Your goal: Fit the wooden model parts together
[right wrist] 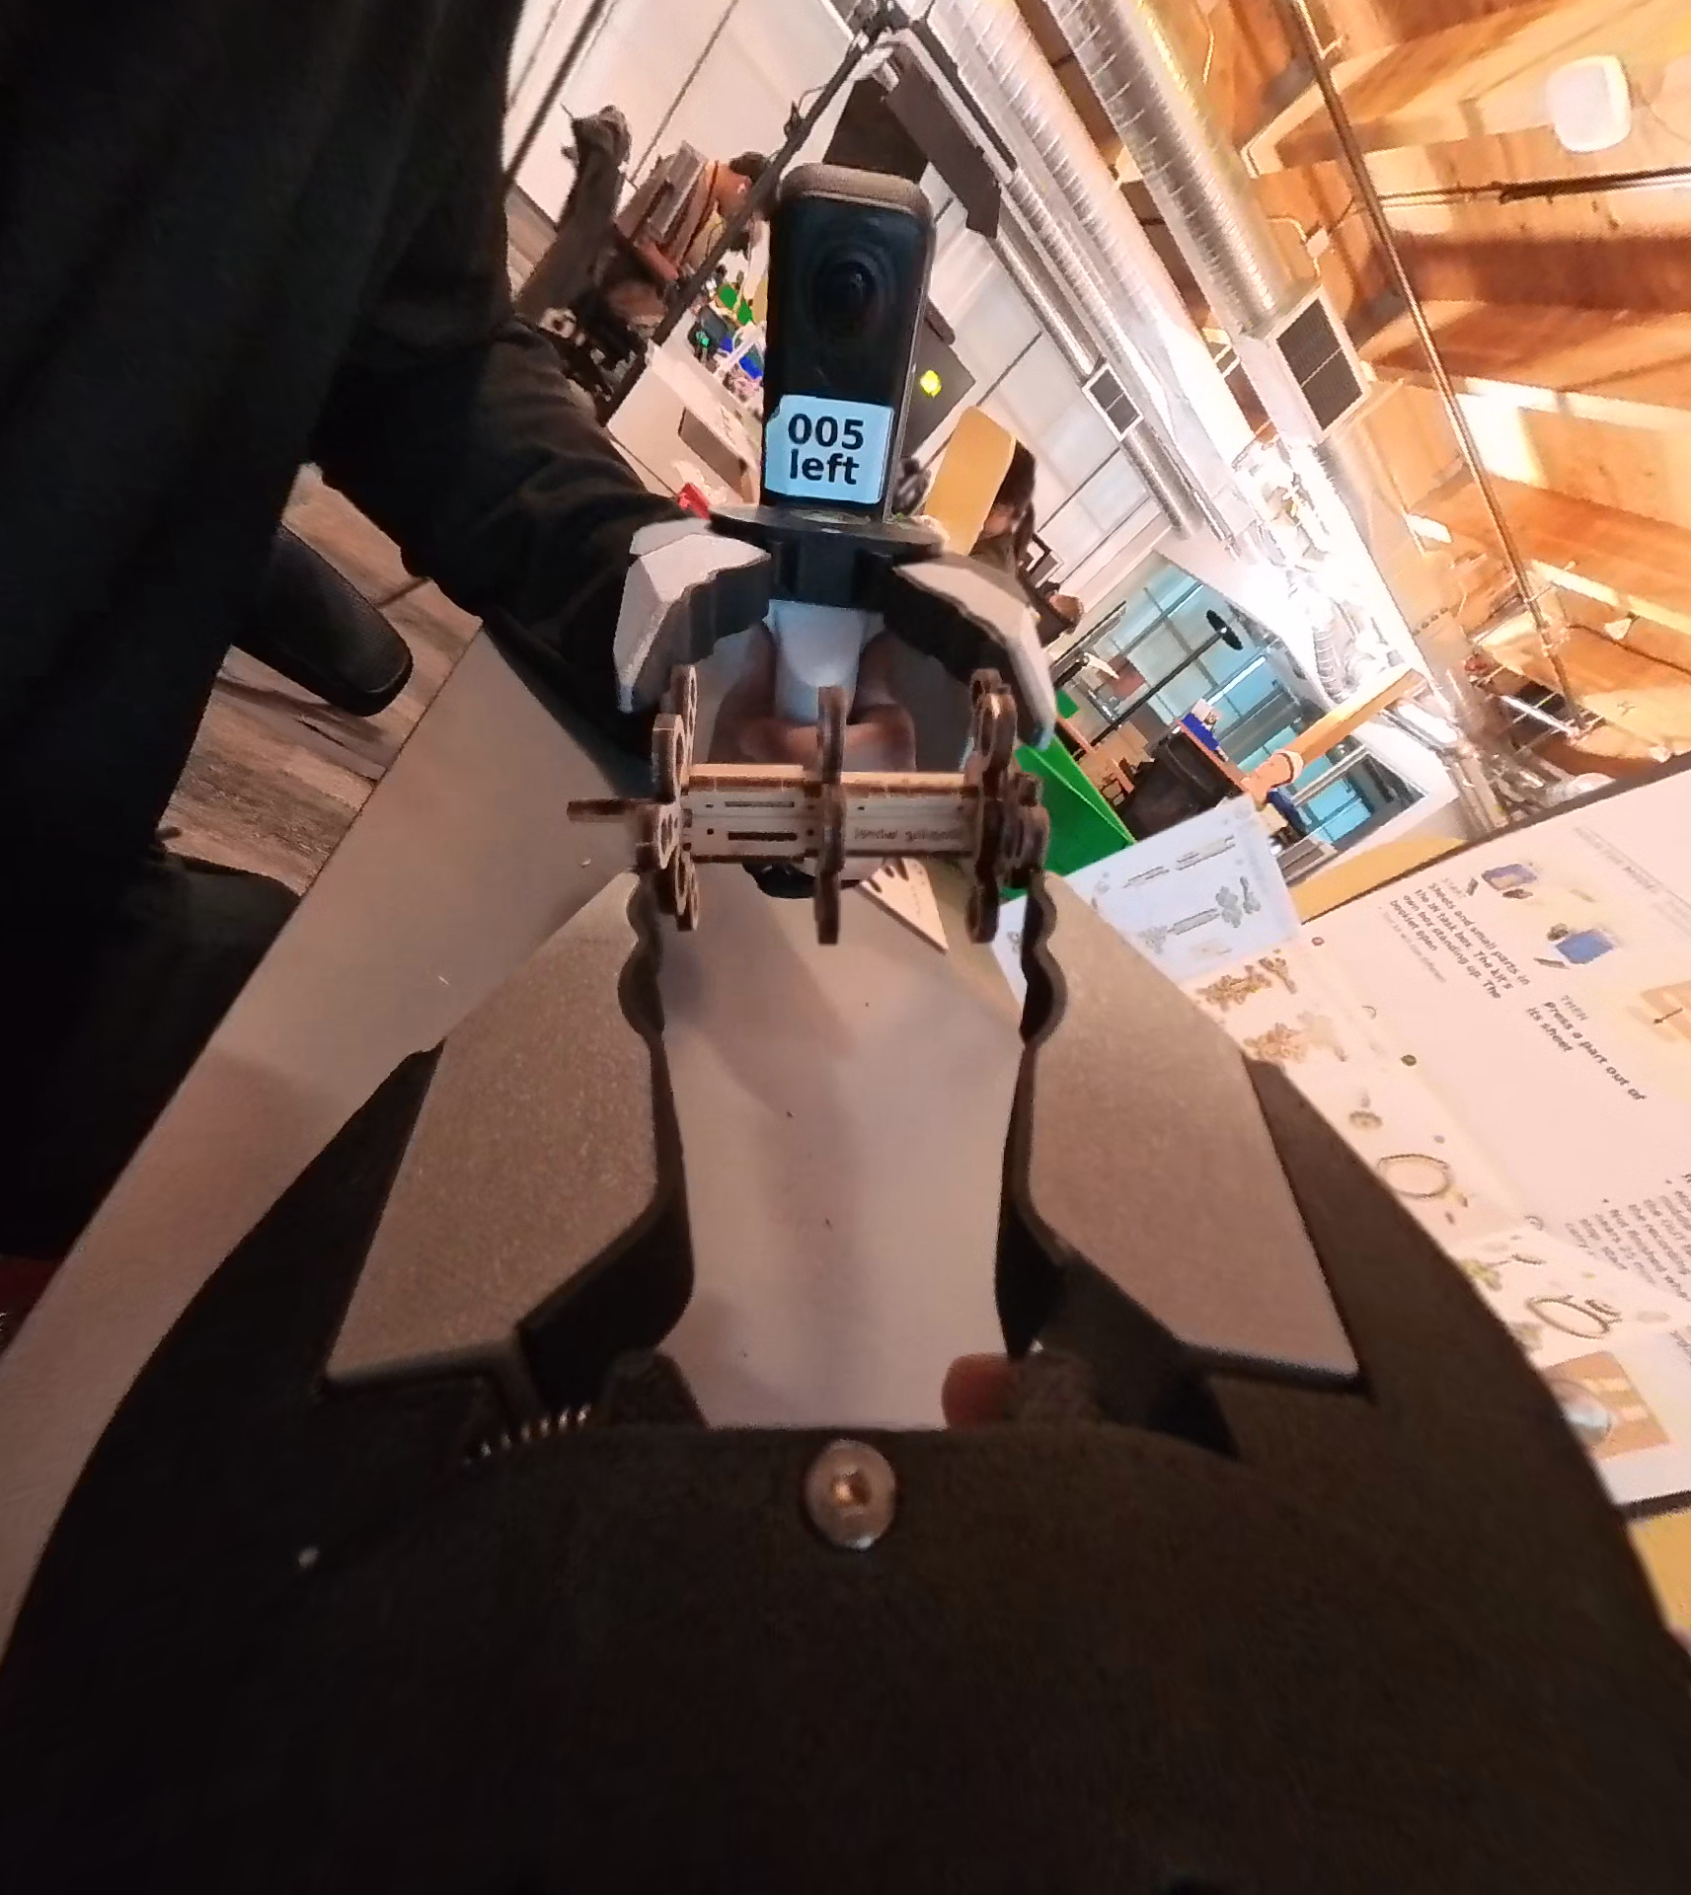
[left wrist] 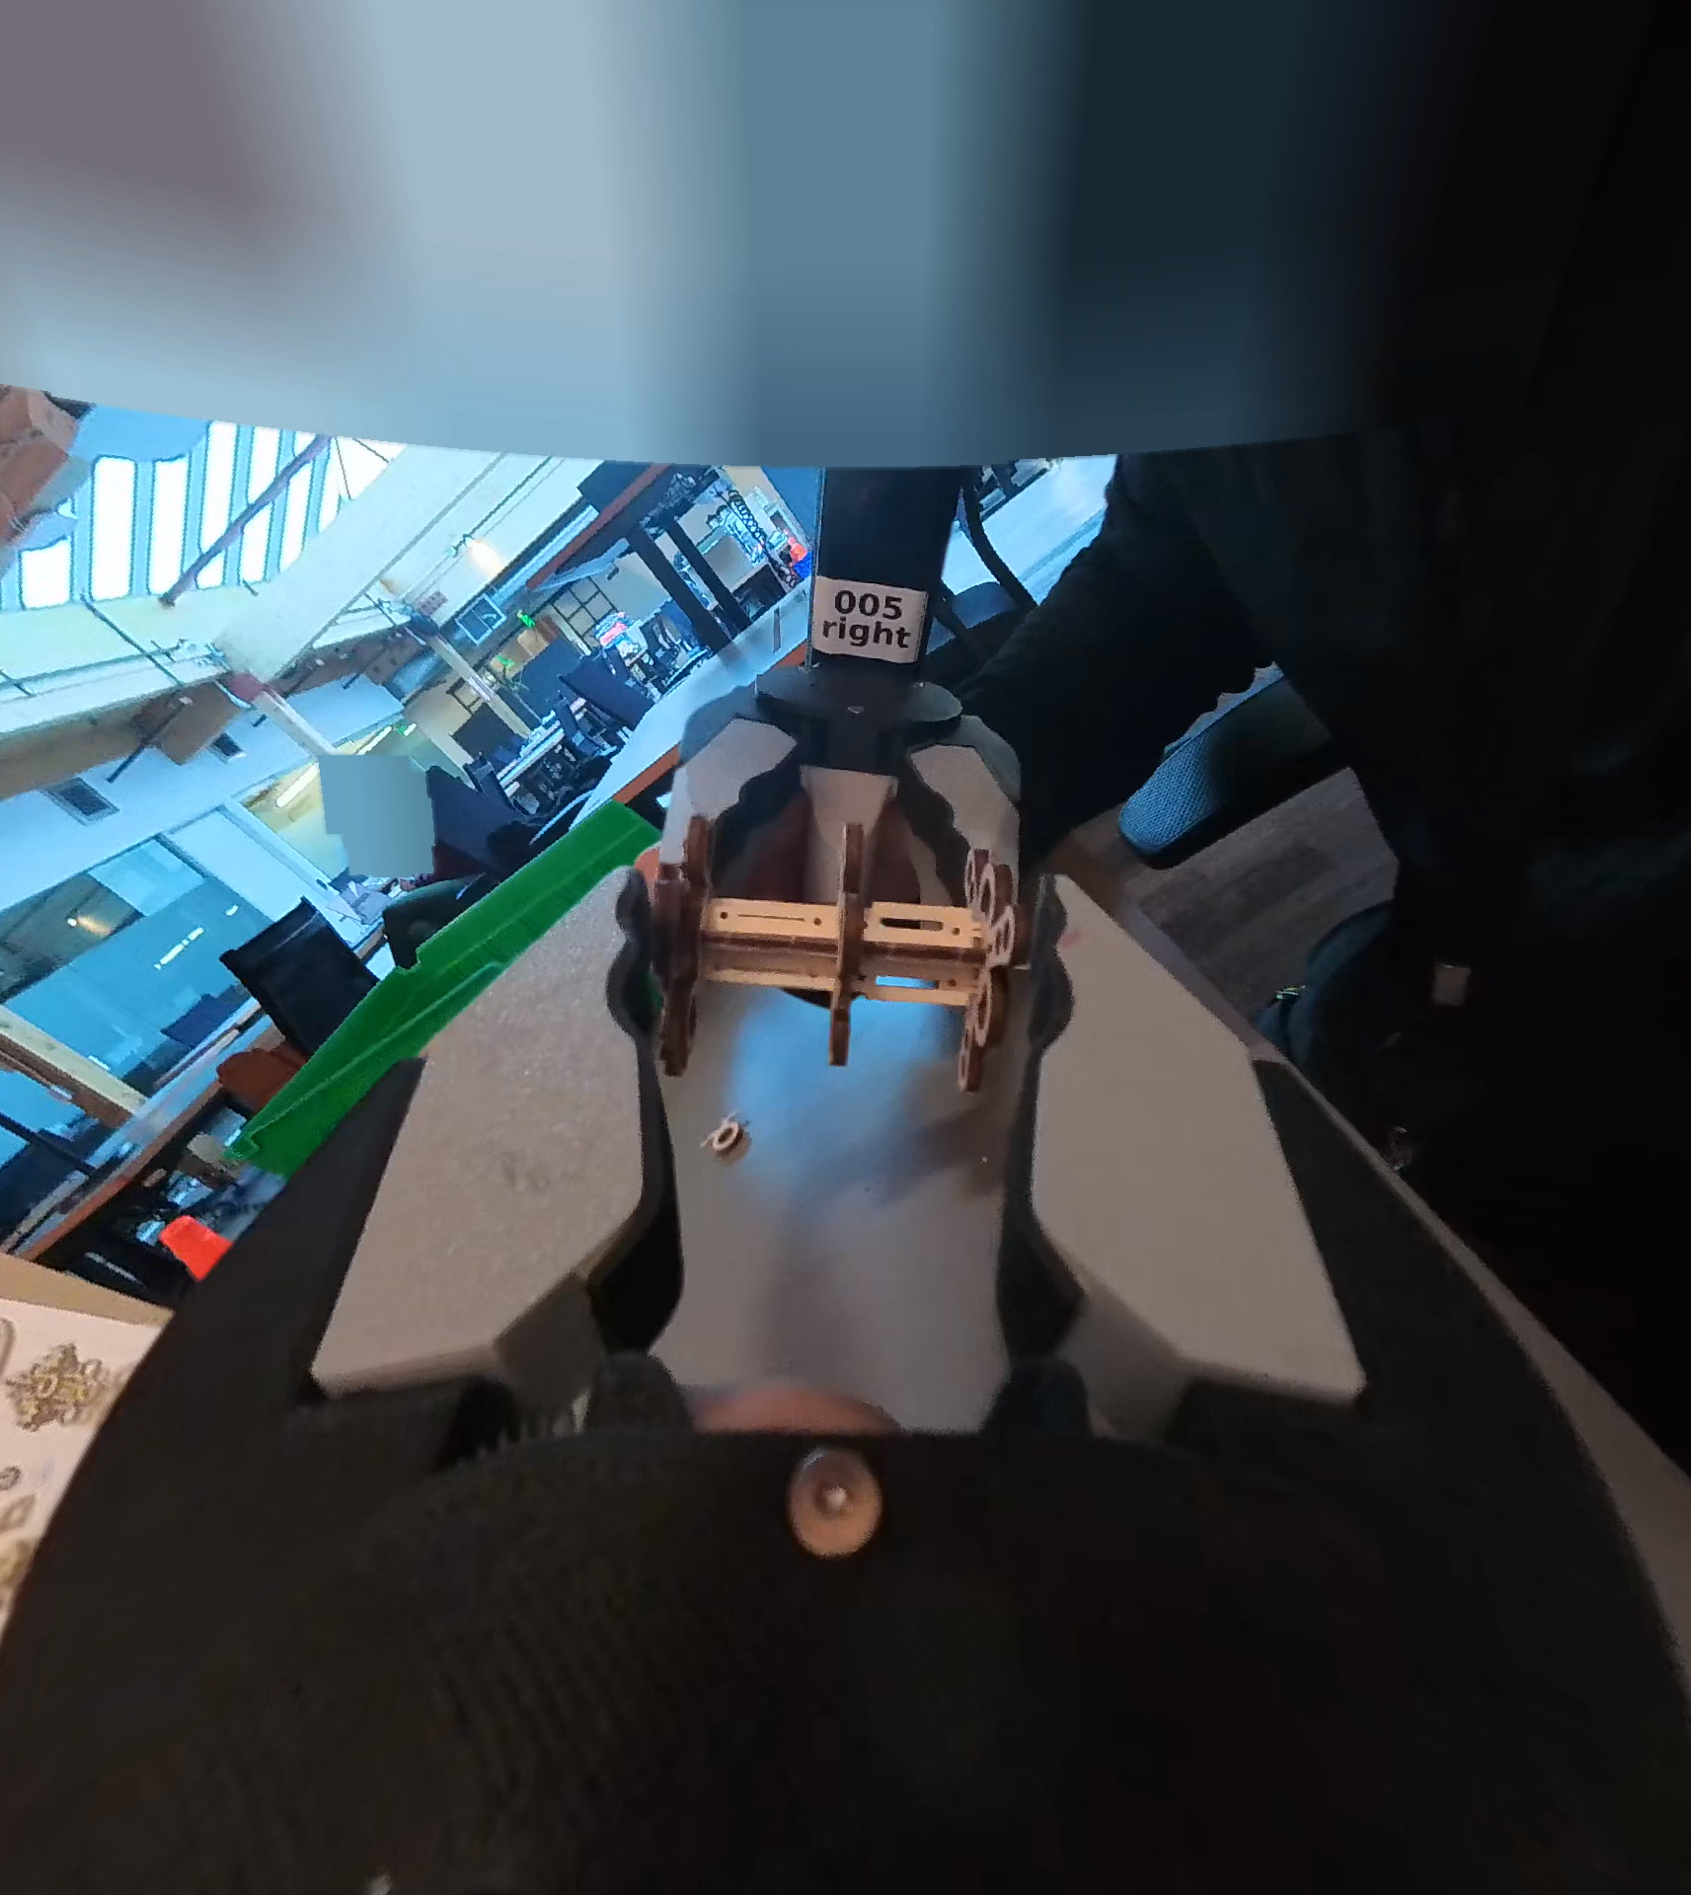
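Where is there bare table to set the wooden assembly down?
Bare grey table lies under the wooden assembly, left of the instruction sheet. One small ring lies there. The sheet is crowded with loose parts.

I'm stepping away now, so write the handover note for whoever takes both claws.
Left claw: closed across the wooden model, fingers on its two end discs.
Right claw: facing it from the opposite side, closed on the same model, held clear above the grey table.
Model: pale slotted bars running through three dark flower-shaped discs; a thin peg sticks out one end.
Done: bars and discs are joined.
Left: one small loose ring lies on the table below; more small pieces sit on the instruction sheet. Where they fit I cannot tell.
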`<act>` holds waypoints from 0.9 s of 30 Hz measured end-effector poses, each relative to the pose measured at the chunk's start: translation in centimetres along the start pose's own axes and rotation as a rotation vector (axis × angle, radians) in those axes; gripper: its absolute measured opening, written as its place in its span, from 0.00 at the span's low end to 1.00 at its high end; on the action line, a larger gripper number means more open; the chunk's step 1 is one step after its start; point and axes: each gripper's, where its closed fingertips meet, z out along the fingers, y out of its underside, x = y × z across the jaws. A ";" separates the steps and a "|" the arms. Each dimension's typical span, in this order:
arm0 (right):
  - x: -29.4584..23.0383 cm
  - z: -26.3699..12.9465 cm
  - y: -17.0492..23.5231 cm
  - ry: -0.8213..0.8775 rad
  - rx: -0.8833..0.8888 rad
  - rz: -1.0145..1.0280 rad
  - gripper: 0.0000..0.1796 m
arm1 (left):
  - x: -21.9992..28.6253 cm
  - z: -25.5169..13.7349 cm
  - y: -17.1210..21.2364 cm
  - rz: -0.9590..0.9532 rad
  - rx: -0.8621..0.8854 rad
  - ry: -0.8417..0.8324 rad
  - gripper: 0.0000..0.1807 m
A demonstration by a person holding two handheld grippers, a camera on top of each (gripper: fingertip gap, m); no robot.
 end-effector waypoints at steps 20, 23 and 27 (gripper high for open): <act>-1.3 0.4 4.7 0.062 -0.291 -0.740 0.37 | -0.1 -0.2 5.2 0.119 -0.245 -0.010 0.41; -1.1 0.2 5.7 0.048 -0.317 -0.755 0.37 | -0.1 -0.6 5.9 0.096 -0.275 0.005 0.41; -0.5 0.0 6.3 0.036 -0.348 -0.777 0.37 | -0.5 -1.4 6.8 0.056 -0.317 0.013 0.36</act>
